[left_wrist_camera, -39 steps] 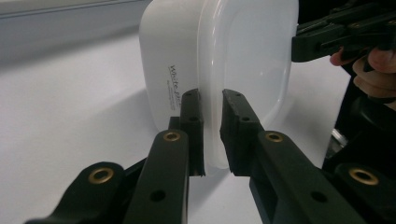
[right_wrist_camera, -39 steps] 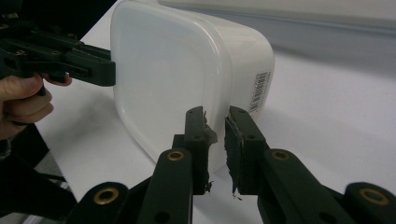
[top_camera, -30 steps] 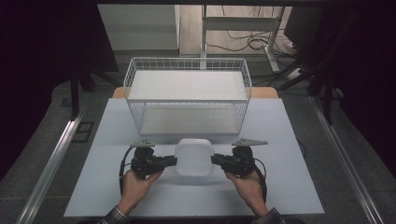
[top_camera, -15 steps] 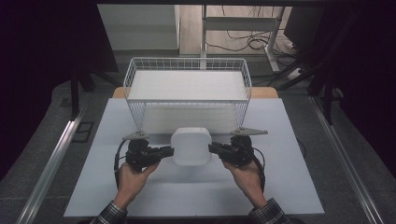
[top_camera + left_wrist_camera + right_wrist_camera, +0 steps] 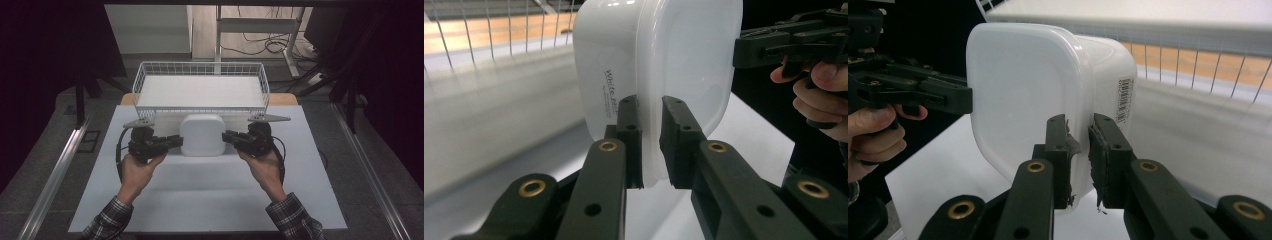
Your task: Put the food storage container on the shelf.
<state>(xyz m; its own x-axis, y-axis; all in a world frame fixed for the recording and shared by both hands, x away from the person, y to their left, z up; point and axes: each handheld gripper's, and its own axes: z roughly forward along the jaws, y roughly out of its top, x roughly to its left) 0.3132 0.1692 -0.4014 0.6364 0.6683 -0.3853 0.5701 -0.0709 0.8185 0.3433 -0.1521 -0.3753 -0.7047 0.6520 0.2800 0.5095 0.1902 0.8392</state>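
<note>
Holding a white, rounded-square plastic container with a lid between them, both grippers sit above the white table surface, just in front of the white wire basket. High view: container lies between the two tools, lid face up toward the camera, its far edge close against the basket's front wall; whether it touches the wire, cannot tell.

Left gripper, black, two-jaw, held in the person's left hand: jaws closed onto the container's left edge. Left gripper view confirms it, with the two black jaws pinching the lid rim, one pad on each side of the thin edge. Dark printed lettering runs along the container's side wall there; too blurred to read in full.

Right gripper, same build, in the right hand: jaws clamped on the opposite edge. Right gripper view shows its pads, worn and ragged at the inner faces, nipping the rim. A small barcode label sits on the container's side wall.

Grey three-cornered plates top each gripper. Plaid sleeves enter from the bottom of the high view. Basket has a flat white liner inside.
</note>
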